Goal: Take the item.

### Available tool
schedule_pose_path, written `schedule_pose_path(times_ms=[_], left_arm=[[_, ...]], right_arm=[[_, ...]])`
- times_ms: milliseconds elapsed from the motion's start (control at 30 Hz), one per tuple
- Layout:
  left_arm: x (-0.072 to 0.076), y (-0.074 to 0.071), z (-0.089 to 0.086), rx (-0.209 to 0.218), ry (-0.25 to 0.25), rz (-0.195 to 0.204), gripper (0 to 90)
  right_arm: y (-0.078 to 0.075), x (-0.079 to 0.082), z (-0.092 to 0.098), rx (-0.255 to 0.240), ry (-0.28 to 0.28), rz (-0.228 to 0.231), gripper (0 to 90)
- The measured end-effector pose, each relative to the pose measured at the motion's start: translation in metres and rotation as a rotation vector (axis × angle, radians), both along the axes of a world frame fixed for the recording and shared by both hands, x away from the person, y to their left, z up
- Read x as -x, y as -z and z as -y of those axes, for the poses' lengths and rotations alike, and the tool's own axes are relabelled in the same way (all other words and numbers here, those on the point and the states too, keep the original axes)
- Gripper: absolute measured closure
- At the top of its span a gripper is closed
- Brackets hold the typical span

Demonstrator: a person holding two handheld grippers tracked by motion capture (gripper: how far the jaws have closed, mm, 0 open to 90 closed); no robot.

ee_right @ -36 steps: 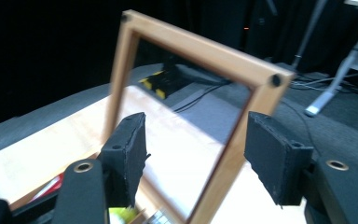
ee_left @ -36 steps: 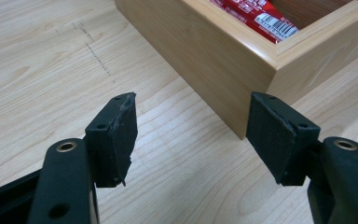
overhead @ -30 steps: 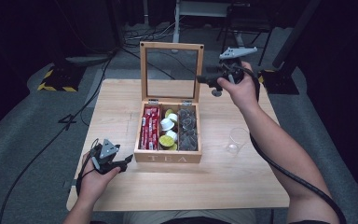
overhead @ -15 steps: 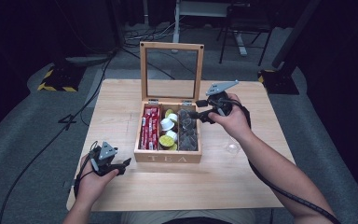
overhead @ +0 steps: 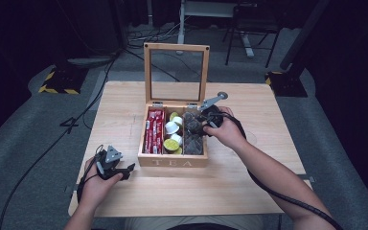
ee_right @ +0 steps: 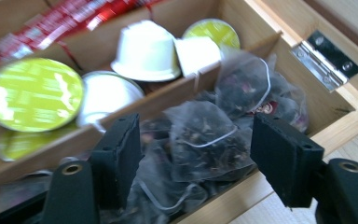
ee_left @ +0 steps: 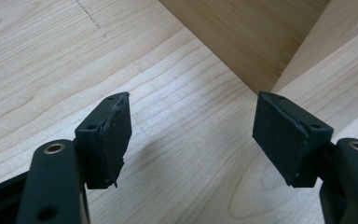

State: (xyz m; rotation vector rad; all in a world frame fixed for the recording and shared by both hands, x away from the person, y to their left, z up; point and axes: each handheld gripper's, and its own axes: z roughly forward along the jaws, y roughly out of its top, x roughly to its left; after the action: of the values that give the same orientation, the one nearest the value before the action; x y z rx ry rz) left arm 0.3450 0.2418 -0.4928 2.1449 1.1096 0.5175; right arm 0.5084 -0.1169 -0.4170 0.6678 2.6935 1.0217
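The right gripper point(overhead: 197, 125) has swung down from beside the raised lid and now hangs, jaws wide and empty, over the tea bags point(ee_right: 200, 135) in the tea box's point(overhead: 172, 162) right compartment, likely about to pick one, while the left gripper point(overhead: 124, 170) stays open and empty on the table point(overhead: 268, 143).

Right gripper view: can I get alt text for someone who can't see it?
The open right gripper hangs over a wooden tea box, its two black jaws either side of a mesh tea bag in a compartment of dark tea bags. The next compartment holds white and lime-lidded capsules; red packets lie beyond.
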Motion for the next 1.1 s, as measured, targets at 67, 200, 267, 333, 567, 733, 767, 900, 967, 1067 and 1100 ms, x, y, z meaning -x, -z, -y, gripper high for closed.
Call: schedule_pose_path(times_ms=[67,200,267,333,567,733,767,900,967,1067,1100], left_arm=[[-0.001,0.0,0.0,-0.008,0.008,-0.002,28.8],[-0.001,0.001,0.001,-0.004,0.007,-0.002,28.8],[0.0,0.001,0.001,-0.007,0.007,-0.002,28.8],[0.0,0.001,0.001,-0.008,0.008,0.0,28.8],[0.002,0.001,0.0,-0.012,0.009,0.001,28.7],[0.002,0.003,-0.002,0.0,0.004,-0.002,28.9],[0.003,0.002,-0.002,0.008,-0.003,-0.002,28.9],[0.003,0.002,-0.002,0.008,-0.002,-0.002,28.9],[0.003,0.003,-0.003,0.003,0.003,-0.001,28.8],[0.002,0.003,-0.003,0.016,-0.003,-0.003,28.9],[0.001,0.003,-0.003,0.021,-0.004,-0.005,28.9]], right_arm=[[0.004,-0.003,-0.002,0.016,0.002,-0.003,36.0],[0.009,-0.008,-0.007,0.046,-0.011,-0.002,40.8],[0.011,-0.011,-0.009,0.059,-0.01,-0.014,46.6],[0.014,-0.013,-0.011,0.074,-0.002,-0.027,53.0],[0.012,-0.014,-0.015,0.111,-0.016,-0.024,72.6],[0.01,-0.012,-0.014,0.104,-0.014,-0.012,73.8],[0.008,-0.013,-0.012,0.085,-0.005,-0.016,73.9],[0.003,-0.013,-0.006,0.038,0.01,-0.019,73.9],[-0.002,-0.014,0.0,-0.021,0.023,-0.025,73.9],[-0.012,-0.013,0.011,-0.108,0.041,-0.032,73.9],[-0.015,-0.013,0.014,-0.13,0.042,-0.029,73.8]])
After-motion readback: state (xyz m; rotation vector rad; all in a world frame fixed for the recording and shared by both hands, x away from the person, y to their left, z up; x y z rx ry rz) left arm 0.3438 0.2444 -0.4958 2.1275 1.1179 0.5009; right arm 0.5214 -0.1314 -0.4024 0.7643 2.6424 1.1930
